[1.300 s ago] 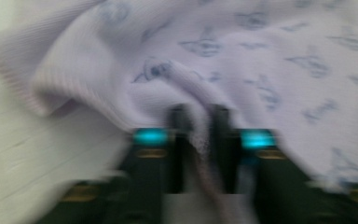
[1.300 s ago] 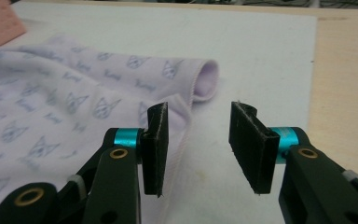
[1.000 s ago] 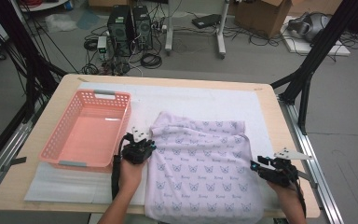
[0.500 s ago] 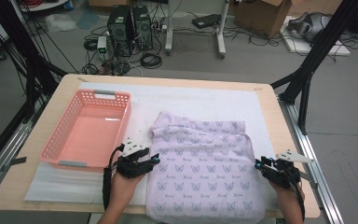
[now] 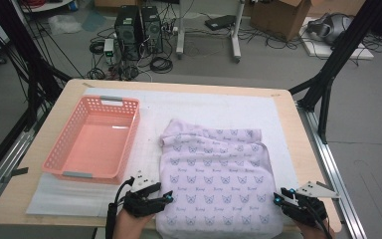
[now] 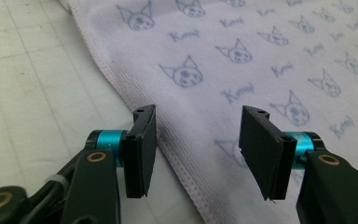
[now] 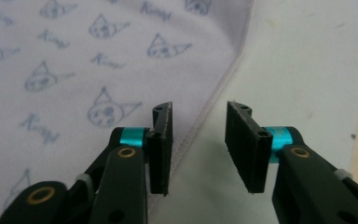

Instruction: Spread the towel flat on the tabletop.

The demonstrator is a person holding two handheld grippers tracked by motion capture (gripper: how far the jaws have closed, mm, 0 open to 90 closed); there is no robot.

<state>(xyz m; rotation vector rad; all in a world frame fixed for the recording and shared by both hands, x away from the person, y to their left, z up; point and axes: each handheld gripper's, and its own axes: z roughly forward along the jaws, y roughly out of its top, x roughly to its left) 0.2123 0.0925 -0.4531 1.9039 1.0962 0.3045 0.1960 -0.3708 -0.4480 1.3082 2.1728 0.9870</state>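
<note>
Lab: computer towers (image 5: 140,27), floor cables (image 5: 161,63)

The lilac towel's (image 5: 214,184) near edge and both forearms run off the high view's bottom edge.

Both hands low at near edge of tabletop (image 5: 40,199), well apart, forearms entering from below. Left tongs (image 5: 163,197) point forward and right; jaws have just been opening, now stand apart with wide gap, pads (image 6: 142,140) pressing on nothing. Right tongs (image 5: 278,198) point forward and left, grey three-cornered plate on top; jaws have just been closing, still parted, narrower gap, pads (image 7: 163,140) clamping nothing.
</note>
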